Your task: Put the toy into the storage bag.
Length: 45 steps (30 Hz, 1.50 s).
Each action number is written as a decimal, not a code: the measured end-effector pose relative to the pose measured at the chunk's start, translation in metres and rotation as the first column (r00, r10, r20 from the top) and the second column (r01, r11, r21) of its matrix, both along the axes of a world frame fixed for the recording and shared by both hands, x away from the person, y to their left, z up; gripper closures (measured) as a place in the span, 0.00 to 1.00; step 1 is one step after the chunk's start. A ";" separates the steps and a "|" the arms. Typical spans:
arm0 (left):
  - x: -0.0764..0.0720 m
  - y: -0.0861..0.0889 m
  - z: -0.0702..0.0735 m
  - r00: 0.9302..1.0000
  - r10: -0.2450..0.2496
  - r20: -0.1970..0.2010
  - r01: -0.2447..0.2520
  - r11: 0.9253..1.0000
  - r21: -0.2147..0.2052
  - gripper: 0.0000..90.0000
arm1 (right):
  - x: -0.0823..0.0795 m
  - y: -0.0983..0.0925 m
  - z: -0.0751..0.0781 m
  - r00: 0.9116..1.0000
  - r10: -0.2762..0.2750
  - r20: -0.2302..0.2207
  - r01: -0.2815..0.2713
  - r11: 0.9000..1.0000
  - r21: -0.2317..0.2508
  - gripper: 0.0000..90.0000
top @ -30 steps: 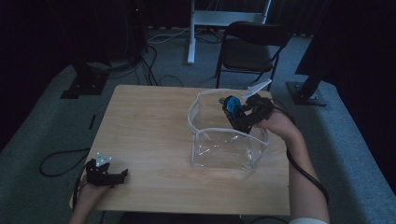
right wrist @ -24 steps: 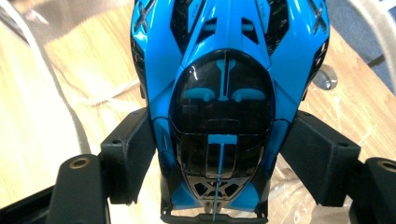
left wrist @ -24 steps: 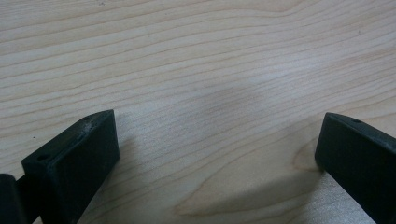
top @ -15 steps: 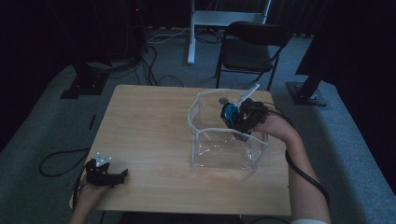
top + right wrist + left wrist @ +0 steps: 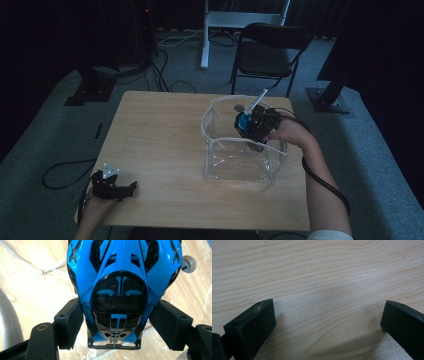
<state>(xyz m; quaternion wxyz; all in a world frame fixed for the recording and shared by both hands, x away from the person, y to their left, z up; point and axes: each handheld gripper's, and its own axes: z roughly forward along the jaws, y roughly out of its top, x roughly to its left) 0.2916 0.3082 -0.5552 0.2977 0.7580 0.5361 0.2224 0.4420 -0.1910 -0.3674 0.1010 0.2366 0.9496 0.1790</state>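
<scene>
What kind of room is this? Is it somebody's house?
Probably not a house. It looks like a lab or studio for recording: a bare wooden table on grey carpet, cables trailing across the floor, dark stand bases, and one folding chair.

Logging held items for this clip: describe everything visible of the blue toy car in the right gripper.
The blue toy car is glossy blue plastic with a dark tinted canopy, black vents and a black end frame. The right gripper clamps its sides between both jaws. In the high view it hangs above the open clear bag, over the wooden table.
</scene>
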 end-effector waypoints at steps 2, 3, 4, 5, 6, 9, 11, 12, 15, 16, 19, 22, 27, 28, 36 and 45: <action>0.000 0.000 0.000 1.000 0.000 0.001 0.000 1.000 -0.001 0.00 | 0.003 -0.001 0.001 1.000 -0.001 -0.013 0.001 1.000 0.014 0.30; 0.000 0.000 0.000 1.000 0.000 0.001 0.000 1.000 -0.001 0.00 | 0.005 -0.002 0.001 1.000 -0.009 -0.021 0.010 1.000 0.025 0.30; 0.000 0.000 0.000 1.000 0.000 0.000 0.000 1.000 -0.001 0.00 | 0.006 -0.002 0.002 1.000 -0.016 -0.017 0.016 1.000 0.019 0.30; 0.000 0.000 0.000 1.000 0.000 0.000 0.000 1.000 -0.001 0.00 | 0.006 -0.002 0.002 1.000 -0.016 -0.017 0.016 1.000 0.019 0.30; 0.000 0.000 0.000 1.000 -0.001 0.000 0.001 1.000 0.000 0.00 | 0.008 -0.001 0.003 1.000 -0.022 -0.011 0.022 1.000 0.008 0.30; 0.000 0.000 0.000 1.000 -0.001 0.001 0.001 1.000 -0.001 0.00 | 0.015 -0.001 0.005 0.999 -0.036 -0.012 0.036 0.999 -0.016 0.30; 0.000 0.000 0.000 1.000 -0.001 0.001 0.001 1.000 -0.001 0.00 | 0.017 0.002 0.003 0.999 -0.035 -0.017 0.035 0.998 -0.046 0.30; 0.000 0.000 0.000 1.000 -0.001 0.001 0.001 1.000 -0.001 0.00 | 0.018 0.004 0.002 0.999 -0.036 -0.018 0.035 0.997 -0.065 0.30; 0.000 0.000 0.000 1.000 -0.001 0.001 0.001 1.000 -0.002 0.00 | 0.018 0.009 -0.003 0.999 -0.039 -0.021 0.036 0.993 -0.116 0.30; 0.000 0.000 0.000 1.000 -0.001 0.002 0.001 1.000 -0.002 0.00 | 0.018 0.010 -0.004 0.999 -0.034 -0.027 0.031 0.993 -0.118 0.30; 0.000 0.000 0.000 1.000 -0.002 0.001 0.002 1.000 -0.002 0.00 | 0.017 0.013 -0.006 0.999 -0.031 -0.026 0.027 0.989 -0.143 0.30; 0.000 0.000 0.000 1.000 -0.002 0.001 0.002 1.000 -0.002 0.00 | 0.014 0.016 -0.008 1.000 -0.019 -0.025 0.015 0.986 -0.164 0.30; 0.000 0.000 0.000 1.000 -0.001 0.002 0.001 1.000 -0.003 0.00 | 0.002 0.026 -0.014 0.998 0.034 -0.048 -0.044 0.971 -0.233 0.30; 0.000 0.000 0.000 1.000 -0.002 0.002 0.002 1.000 -0.003 0.00 | -0.001 0.028 -0.015 0.997 0.048 -0.055 -0.060 0.968 -0.245 0.30; 0.000 0.000 0.000 1.000 -0.001 0.002 0.001 1.000 -0.003 0.00 | -0.012 0.042 -0.023 0.987 0.107 -0.122 -0.139 0.945 -0.295 0.30; 0.000 0.000 0.000 1.000 -0.001 0.002 0.001 1.000 -0.003 0.00 | -0.014 0.054 -0.036 0.965 0.161 -0.206 -0.216 0.935 -0.281 0.30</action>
